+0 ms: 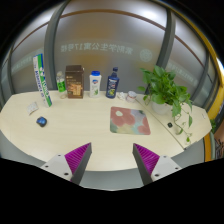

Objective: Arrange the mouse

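Hand-held gripper (110, 160) hangs wide open, nothing between its fingers; the small dark blue mouse (42, 121) sits (alone) on the pale wooden tabletop (85, 128), well left of the pink patterned mousepad (130, 121).

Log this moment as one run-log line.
tongs: open, empty | mouse: on table, far ahead-left, untouched | mouse pad: bare | stage: approach

Pale lettering runs across the glass wall (95, 48), but cannot be read.
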### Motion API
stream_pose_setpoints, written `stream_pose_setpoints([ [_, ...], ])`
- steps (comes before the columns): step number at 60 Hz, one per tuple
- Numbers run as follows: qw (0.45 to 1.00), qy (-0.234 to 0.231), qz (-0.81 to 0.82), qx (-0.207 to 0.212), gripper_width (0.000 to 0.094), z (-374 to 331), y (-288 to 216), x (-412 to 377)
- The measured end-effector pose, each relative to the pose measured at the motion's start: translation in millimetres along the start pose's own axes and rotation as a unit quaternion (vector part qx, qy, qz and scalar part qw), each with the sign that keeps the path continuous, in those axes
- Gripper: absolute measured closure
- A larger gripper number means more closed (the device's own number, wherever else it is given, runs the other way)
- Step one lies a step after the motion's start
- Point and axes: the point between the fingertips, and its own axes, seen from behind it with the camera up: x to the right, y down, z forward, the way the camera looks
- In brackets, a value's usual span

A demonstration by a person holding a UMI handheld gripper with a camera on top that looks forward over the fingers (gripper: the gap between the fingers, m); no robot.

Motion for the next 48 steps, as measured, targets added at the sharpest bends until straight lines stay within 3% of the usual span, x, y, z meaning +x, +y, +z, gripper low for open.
stream_pose_setpoints([
  [15, 1.0, 0.01, 0.007, -0.02, 0.0083, 10, 66, -30],
  [27, 0.999, -0.009, -0.004, -0.031, 0.0083, 31, 113, -112],
  [48, 0.99, -0.127, -0.037, 0.056, 0.0081, 116, 41, -351],
])
